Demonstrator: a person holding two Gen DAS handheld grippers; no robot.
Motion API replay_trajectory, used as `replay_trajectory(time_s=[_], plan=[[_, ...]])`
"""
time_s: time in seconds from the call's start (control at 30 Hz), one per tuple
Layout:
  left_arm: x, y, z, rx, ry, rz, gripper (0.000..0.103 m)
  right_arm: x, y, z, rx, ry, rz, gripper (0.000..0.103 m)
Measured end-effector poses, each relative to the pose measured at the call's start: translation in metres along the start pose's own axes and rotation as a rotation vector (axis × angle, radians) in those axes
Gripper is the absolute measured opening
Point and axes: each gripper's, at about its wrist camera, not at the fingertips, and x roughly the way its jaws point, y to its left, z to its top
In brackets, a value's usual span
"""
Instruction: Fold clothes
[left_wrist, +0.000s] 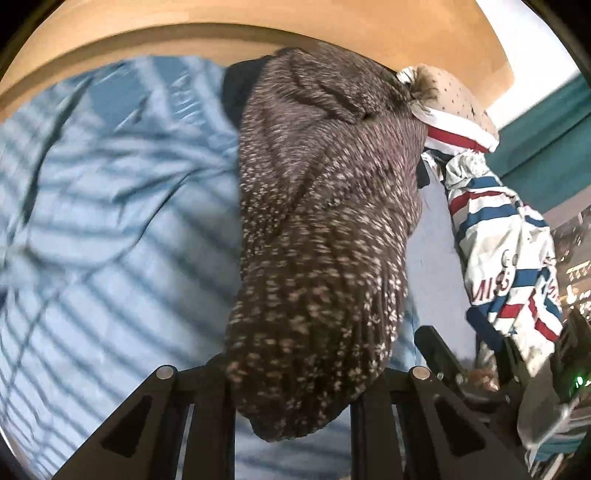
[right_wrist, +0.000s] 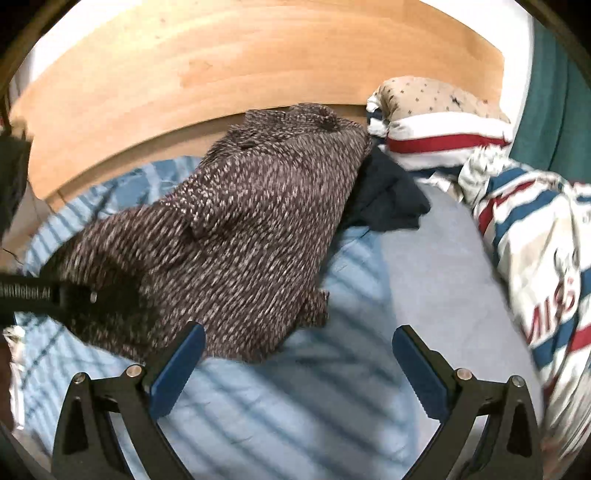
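A brown knit sweater (left_wrist: 317, 221) speckled with white stretches from my left gripper (left_wrist: 291, 380) up toward the headboard. The left gripper is shut on a bunched end of it, which fills the gap between the black fingers. In the right wrist view the same sweater (right_wrist: 251, 221) drapes across the bed, and the left gripper (right_wrist: 85, 295) clamps its lower left end. My right gripper (right_wrist: 299, 330) is open, blue pads (right_wrist: 177, 369) wide apart, with nothing between them. It hovers over the blue sheet just right of the sweater's lower edge.
The bed has a light blue striped sheet (right_wrist: 332, 406) and a curved wooden headboard (right_wrist: 221, 74). A dark navy garment (right_wrist: 388, 199) lies behind the sweater. A star-print pillow (right_wrist: 436, 96) and a red, white and blue duvet (right_wrist: 535, 258) crowd the right side.
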Motion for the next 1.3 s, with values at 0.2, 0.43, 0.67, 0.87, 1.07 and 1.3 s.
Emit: replay_trajectory(time_s=[0.2,0.43,0.67,0.87,1.07,1.3], plan=[[-0.029,0.056,-0.076,-0.057,0.011,-0.03,0.018,-0.01,0.029,-0.026,0.088,0.022,0.136,0.103],[-0.059,0.126,-0.149,-0.153,0.015,-0.058,0.018,-0.005,0.074,-0.032,0.122,0.096,0.199,0.103],[-0.058,0.148,-0.181,-0.252,0.039,-0.031,0.021,0.041,0.124,-0.056,0.126,0.286,0.136,0.103],[-0.051,0.144,-0.186,-0.218,0.058,0.065,0.078,0.075,0.136,-0.09,0.168,0.372,0.101,0.102],[-0.078,0.167,-0.186,-0.393,-0.049,-0.063,0.078,0.076,0.135,-0.108,0.147,0.362,0.086,0.091],[-0.074,0.177,-0.134,-0.517,-0.156,-0.095,0.079,0.068,0.147,-0.11,0.041,0.364,0.053,0.079]])
